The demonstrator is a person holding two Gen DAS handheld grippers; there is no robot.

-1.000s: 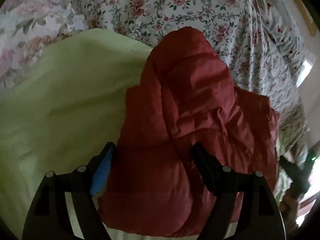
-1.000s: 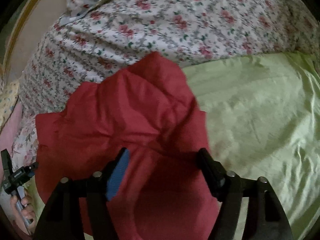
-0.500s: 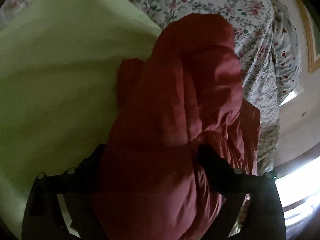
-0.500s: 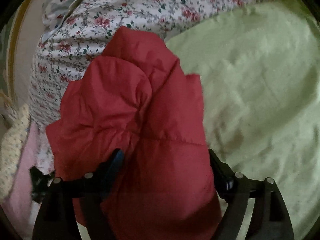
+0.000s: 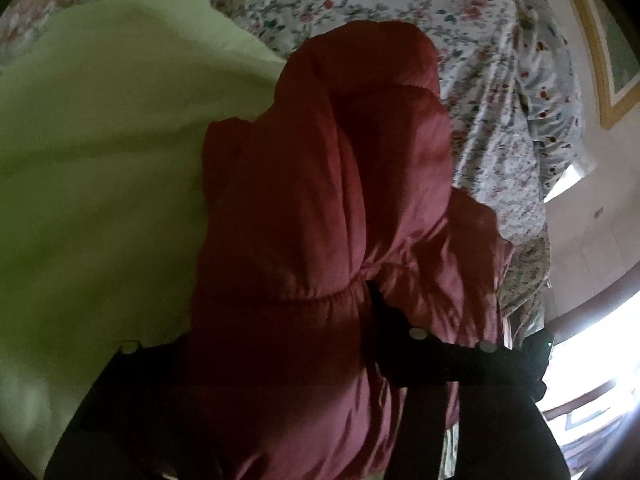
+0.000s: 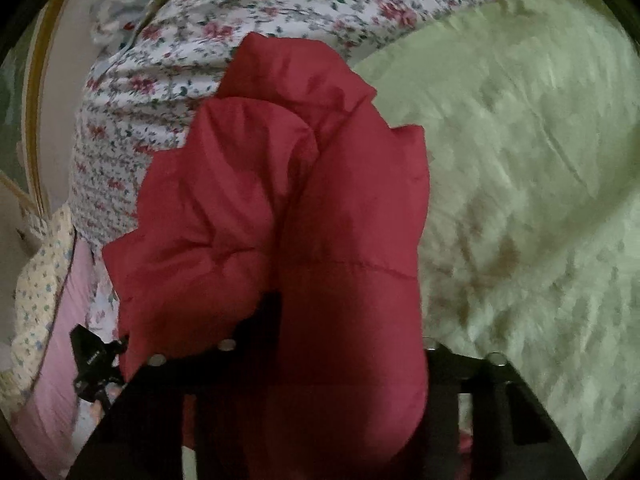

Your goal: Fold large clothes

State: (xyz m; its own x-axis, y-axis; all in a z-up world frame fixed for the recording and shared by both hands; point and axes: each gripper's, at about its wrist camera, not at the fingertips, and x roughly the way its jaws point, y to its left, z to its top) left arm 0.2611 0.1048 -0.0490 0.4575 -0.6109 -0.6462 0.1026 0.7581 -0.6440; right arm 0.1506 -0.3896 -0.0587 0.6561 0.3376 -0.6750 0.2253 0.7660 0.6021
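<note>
We found the red puffer jacket [image 5: 320, 220] bunched and draped, hanging forward of both grippers over the green sheet [image 5: 100, 160], with the floral bedspread [image 5: 400, 0] beyond it.

Left gripper [image 5: 280, 340]: padded fabric filled the gap between its fingers; one finger showed at the jacket's right side, the other was largely covered. The fingers stood fairly wide apart around a thick roll, so we judged it was gripping the jacket.

Right gripper [image 6: 348, 332]: same picture, cloth between the fingers and spilling over them. The jacket [image 6: 280, 208] hung in loose lobes.

Progress, as we judged it: early to middle. The garment was gathered and lifted, but no flat, squared fold showed. Left to do: lay it on the sheet, smooth it, bring the sides in, fold it over.
</note>
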